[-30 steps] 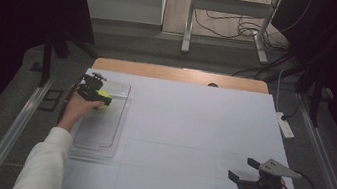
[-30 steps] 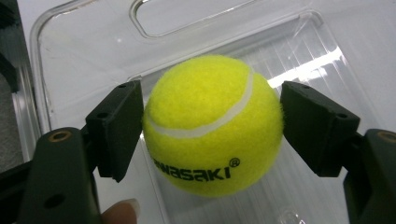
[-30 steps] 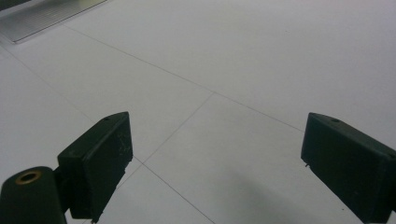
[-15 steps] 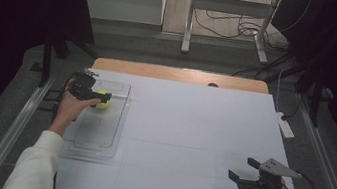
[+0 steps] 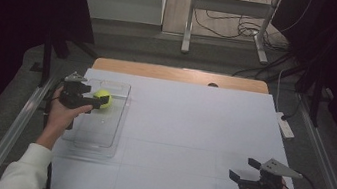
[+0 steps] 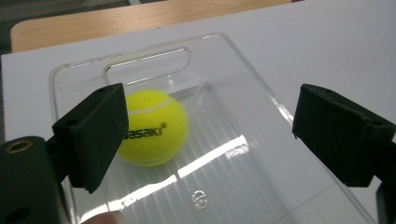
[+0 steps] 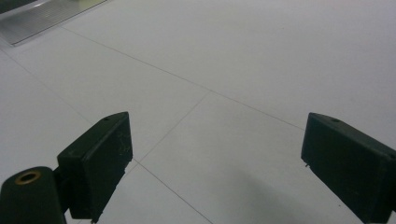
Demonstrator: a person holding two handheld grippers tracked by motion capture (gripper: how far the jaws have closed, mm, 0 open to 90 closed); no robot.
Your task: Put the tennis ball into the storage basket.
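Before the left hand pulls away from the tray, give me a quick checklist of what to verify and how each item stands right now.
1. Tennis ball rests inside the clear tray: ok.
2. Left gripper has let go; its jaws have just been opening, and the fingers stand apart from the ball, which lies beyond them: ok.
3. Ball settled and not rolling: cannot tell.
4. Tray lies flat on the white table, inside its edge: ok.
5. Right gripper is open, holds nothing, and sits far across the table from the tray: ok.
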